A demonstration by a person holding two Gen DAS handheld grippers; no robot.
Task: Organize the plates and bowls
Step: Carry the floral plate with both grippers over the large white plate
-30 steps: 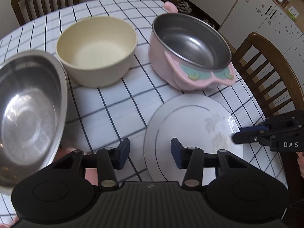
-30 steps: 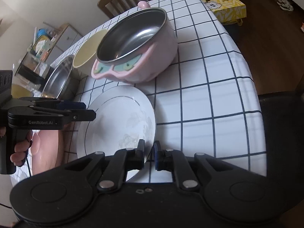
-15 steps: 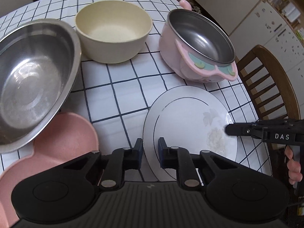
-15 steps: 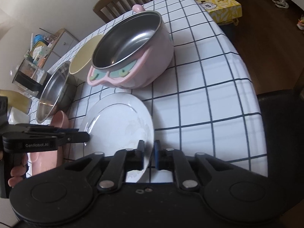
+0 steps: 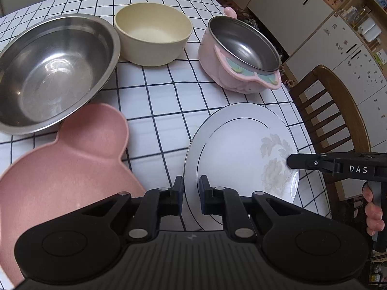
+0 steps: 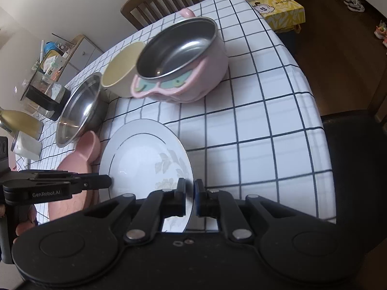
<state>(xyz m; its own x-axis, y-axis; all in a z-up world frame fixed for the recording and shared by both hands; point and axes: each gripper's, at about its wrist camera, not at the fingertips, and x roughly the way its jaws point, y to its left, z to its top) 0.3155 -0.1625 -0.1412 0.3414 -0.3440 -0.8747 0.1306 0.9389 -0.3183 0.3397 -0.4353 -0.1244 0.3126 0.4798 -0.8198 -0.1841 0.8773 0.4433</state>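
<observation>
White porcelain plate, beside the pink dish, is clamped at opposite rims by both the left gripper, just closed, and the right gripper; all 3 bowls remain unstacked.

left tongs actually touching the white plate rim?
Touching. The left wrist view shows the left tongs closed on the near rim of the white plate, the edge pinched between both pads; the jaws have just been closing.

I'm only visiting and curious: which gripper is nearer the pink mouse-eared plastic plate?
Left. The left gripper grips the white floral plate's rim right beside the pink mouse-eared plastic plate; the right gripper grips that white plate's opposite rim.
</observation>
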